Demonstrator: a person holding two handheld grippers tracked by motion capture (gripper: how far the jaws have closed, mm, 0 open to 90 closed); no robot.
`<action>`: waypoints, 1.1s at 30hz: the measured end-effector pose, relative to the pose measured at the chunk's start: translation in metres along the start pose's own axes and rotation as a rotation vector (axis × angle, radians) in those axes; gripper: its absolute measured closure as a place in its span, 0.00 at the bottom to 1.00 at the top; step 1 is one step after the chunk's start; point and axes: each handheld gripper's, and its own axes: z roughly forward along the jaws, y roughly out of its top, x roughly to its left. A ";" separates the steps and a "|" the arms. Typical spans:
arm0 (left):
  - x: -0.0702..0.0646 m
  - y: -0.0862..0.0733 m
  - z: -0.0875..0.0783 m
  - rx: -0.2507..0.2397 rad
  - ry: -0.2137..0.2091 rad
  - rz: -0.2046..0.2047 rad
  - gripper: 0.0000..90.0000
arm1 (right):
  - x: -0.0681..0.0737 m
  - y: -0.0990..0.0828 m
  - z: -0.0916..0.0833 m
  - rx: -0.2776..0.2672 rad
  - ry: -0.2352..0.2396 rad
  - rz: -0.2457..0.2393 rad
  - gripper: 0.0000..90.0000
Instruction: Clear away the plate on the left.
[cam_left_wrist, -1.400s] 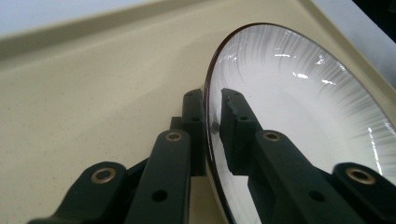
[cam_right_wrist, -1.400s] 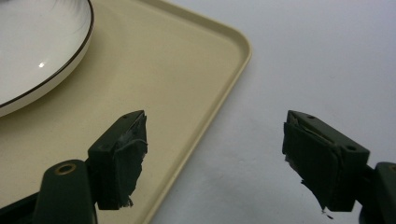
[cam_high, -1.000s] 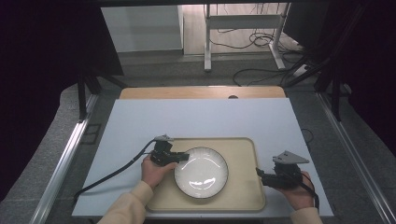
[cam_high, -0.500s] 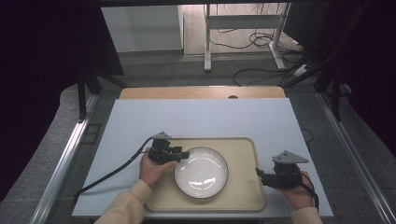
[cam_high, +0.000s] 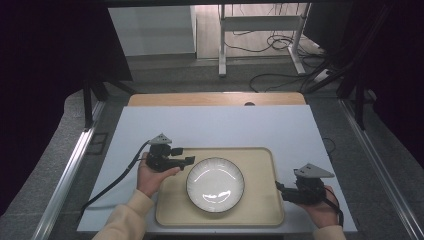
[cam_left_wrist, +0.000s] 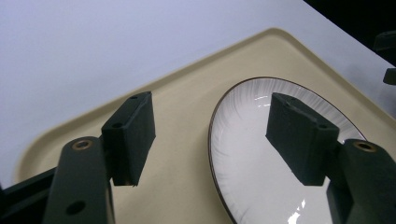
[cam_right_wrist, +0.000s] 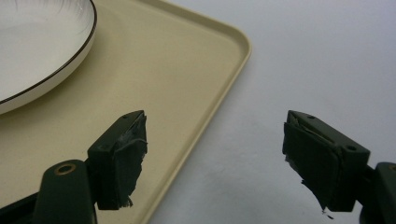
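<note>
- Left gripper has just been opening; jaws standing wide, gripping nothing, releasing the plate onto the tray.
- Right gripper waiting open, empty.
- Next: withdrawing clear of the rim.

High view sits up above the person's side, looking forward and down over the whole pale surface, with floor and cables way off at the back. The left gripper view rides low, super close, looking along its own jaws across the near corner of the beige tray and the edge of the white plate. The right gripper view is just as close, facing the tray's opposite rim and bare surface beside it. All three share that tray and plate.
</note>
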 end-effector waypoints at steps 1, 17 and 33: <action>0.000 0.000 -0.003 -0.001 0.005 0.005 0.35 | 0.000 0.000 0.000 0.001 -0.003 -0.002 0.25; 0.007 -0.029 -0.063 0.015 0.077 0.008 0.31 | -0.004 -0.002 -0.003 -0.004 -0.013 0.018 0.25; 0.004 -0.084 -0.106 0.045 0.212 0.009 0.27 | -0.004 0.001 0.002 -0.007 0.014 0.020 0.25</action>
